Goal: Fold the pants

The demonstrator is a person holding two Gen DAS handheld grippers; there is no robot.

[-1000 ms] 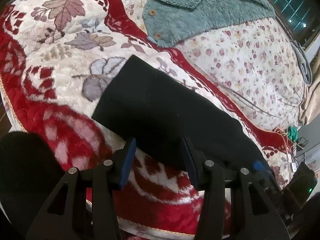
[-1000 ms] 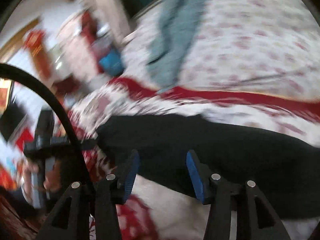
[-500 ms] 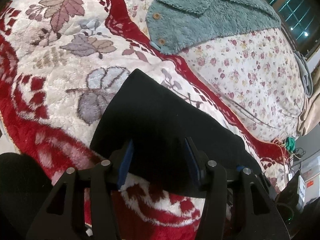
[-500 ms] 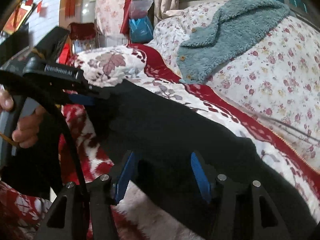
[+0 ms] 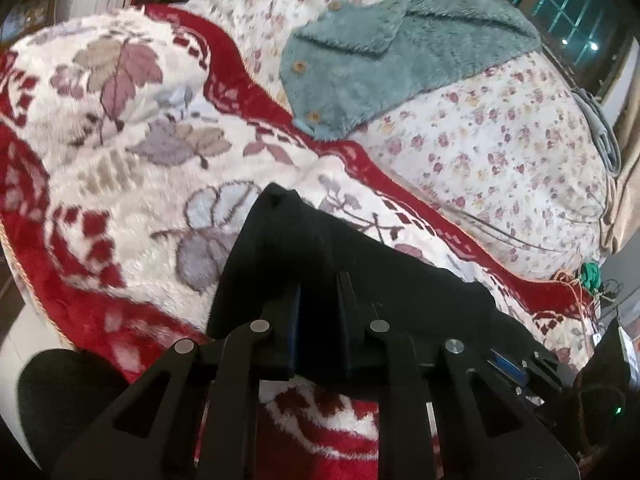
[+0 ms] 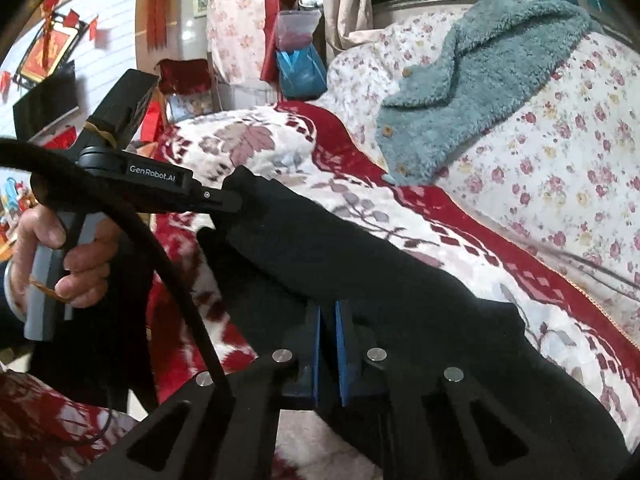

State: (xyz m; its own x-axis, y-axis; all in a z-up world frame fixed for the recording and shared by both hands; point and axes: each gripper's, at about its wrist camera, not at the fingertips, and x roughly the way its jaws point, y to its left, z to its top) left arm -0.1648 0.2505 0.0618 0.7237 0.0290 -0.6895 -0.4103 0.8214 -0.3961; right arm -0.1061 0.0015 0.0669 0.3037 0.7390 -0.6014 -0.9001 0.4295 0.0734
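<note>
The black pants (image 5: 320, 256) lie as a long strip on the red and white leaf-pattern blanket (image 5: 120, 152). My left gripper (image 5: 318, 312) is shut on the near edge of the pants at their left end. My right gripper (image 6: 327, 328) is shut on the near edge of the pants (image 6: 360, 264) further to the right. In the right wrist view, the left gripper (image 6: 224, 200) and the hand that holds it show at the left, clamped on the pants' end, which is lifted a little off the blanket.
A teal fluffy garment (image 5: 384, 64) with wooden buttons lies at the back on a flowered sheet (image 5: 500, 152). A grey cable (image 5: 596, 128) lies at the far right. The bed's near edge falls off at the lower left. Bags and red decorations (image 6: 156, 8) stand behind the bed.
Both grippers have moved onto the near edge of the pants and closed on it from open. The pants' left end has lifted slightly.
</note>
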